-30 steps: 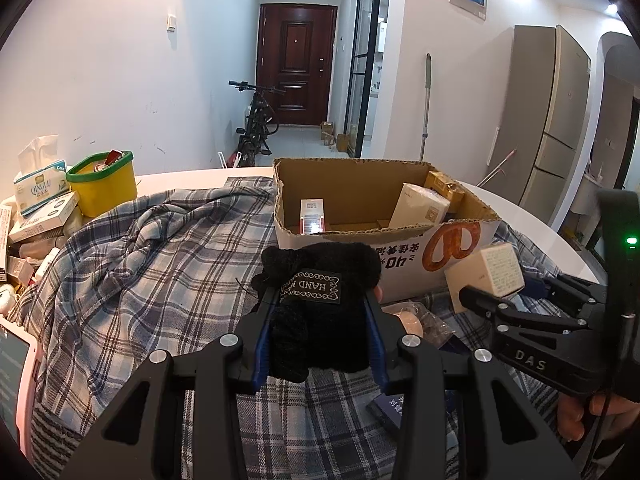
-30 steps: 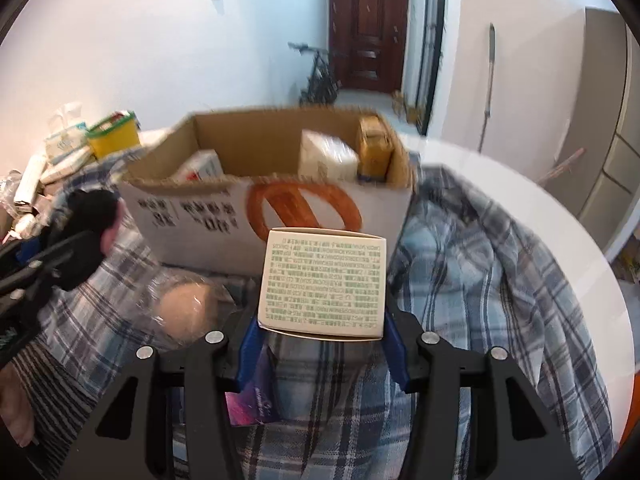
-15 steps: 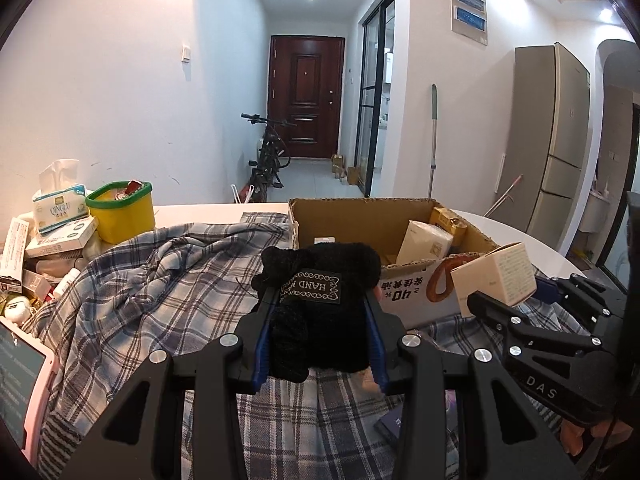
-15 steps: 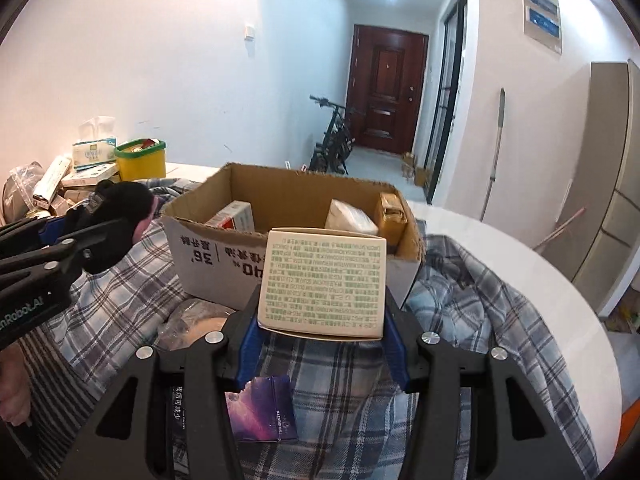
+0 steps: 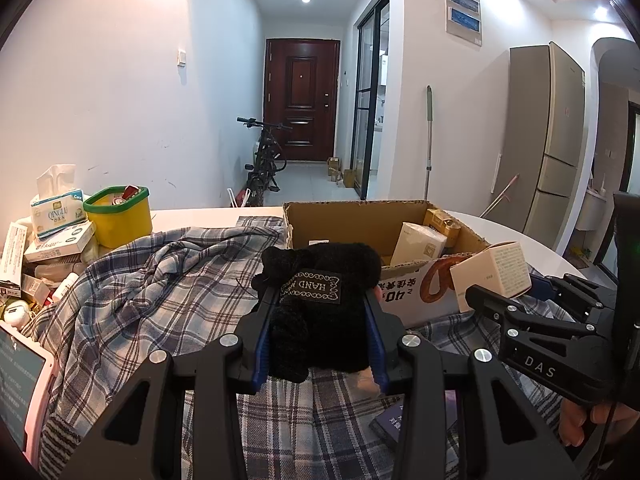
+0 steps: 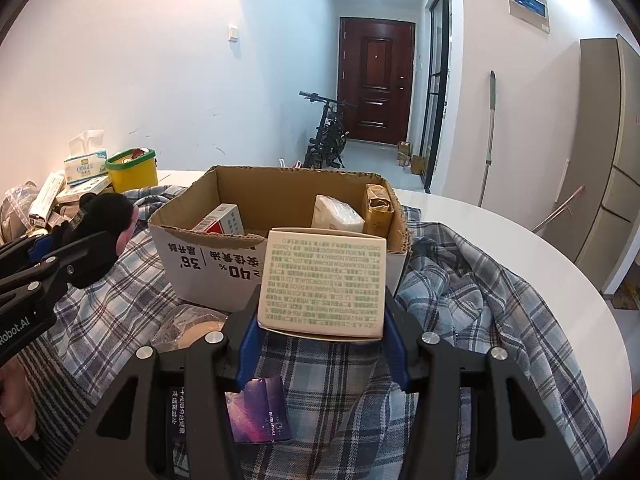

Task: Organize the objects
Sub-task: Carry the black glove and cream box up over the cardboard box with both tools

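Observation:
My left gripper [image 5: 320, 300] is shut on a black knitted item [image 5: 320, 304] with a "HAND" label, held above the plaid cloth in front of the cardboard box [image 5: 404, 288]. In the right wrist view, the right gripper [image 6: 322, 308] is shut on a cream box with green print [image 6: 323, 282], just before the cardboard box [image 6: 216, 264]. The same cream box [image 5: 494, 274] shows at the right of the left wrist view. Inside the cardboard box lie a red-and-white pack [image 6: 220, 222], a white packet [image 6: 336, 214] and a brown packet [image 6: 376, 208].
A plaid shirt [image 6: 472, 304] covers the round white table [image 6: 520, 248]. A purple booklet [image 6: 260, 410] and a wrapped round item [image 6: 192, 326] lie below the grippers. A yellow tub [image 5: 118, 216], tissue box [image 5: 56, 208] and small cartons crowd the left side. A pink-framed tablet [image 5: 20, 376] lies near-left.
Both views have tilted upward, showing more of the hallway and less of the table. The box now sits lower in each view. Both grips are unchanged.

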Available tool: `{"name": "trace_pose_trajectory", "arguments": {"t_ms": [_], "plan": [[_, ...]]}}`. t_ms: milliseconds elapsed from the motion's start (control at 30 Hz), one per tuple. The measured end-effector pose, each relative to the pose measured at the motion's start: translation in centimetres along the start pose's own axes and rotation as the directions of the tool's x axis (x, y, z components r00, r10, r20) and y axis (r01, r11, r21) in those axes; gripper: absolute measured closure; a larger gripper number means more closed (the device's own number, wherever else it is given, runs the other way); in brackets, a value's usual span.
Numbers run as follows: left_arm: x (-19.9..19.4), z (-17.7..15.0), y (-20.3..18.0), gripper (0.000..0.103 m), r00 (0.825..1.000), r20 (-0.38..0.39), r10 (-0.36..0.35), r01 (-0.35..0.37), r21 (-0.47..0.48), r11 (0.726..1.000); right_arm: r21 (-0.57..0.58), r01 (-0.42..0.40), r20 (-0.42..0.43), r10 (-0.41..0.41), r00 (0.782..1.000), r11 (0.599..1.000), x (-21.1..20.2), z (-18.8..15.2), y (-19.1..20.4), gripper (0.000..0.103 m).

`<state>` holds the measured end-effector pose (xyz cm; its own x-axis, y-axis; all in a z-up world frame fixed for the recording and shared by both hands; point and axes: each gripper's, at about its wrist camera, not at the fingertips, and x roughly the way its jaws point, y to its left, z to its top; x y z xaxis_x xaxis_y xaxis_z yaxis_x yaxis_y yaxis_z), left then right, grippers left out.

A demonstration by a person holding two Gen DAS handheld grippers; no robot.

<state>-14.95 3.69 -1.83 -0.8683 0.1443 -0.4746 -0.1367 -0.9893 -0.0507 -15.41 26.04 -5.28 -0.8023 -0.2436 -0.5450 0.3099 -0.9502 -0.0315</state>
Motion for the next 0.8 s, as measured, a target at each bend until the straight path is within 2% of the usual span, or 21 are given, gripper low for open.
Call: {"name": "trace_pose_trajectory", "arguments": {"t_ms": [167,267,400,567,800], "plan": [[-1.2,0.2,-0.1,0.062,0.999,0.034,-0.02,0.02,-0.009,1.0,0.012,0.005,0.003,-0.005,1.0,1.0,-0.4,0.1,-0.4,0.052],[-1.9,0.3,-0.3,0.062,0.998,0.066,0.004,-0.005,0.008,1.0,-0.003,0.041,0.042,-0.041,0.998,0.999,-1.0,0.3,-0.2,0.052],[-3.6,1.0,-0.3,0.062,0.996,0.065,-0.055,0.056,-0.016,0.998,-0.011,0.073,0.063,-0.072,0.995,0.997,-1.8,0.8,-0.4,0.052],[-6.6,2.6,-0.9,0.062,0.992,0.101,-0.074,0.073,0.018,0.997,0.011,0.067,0.128,-0.068,0.989,0.998,-5.2,2.2,-0.7,0.052],[-10.3,6.4,-1.5,0.062,0.986,0.155,-0.066,0.057,0.059,0.997,-0.036,0.037,0.266,-0.026,0.964,0.999,-11.9,5.7,0.1,0.052]]}}
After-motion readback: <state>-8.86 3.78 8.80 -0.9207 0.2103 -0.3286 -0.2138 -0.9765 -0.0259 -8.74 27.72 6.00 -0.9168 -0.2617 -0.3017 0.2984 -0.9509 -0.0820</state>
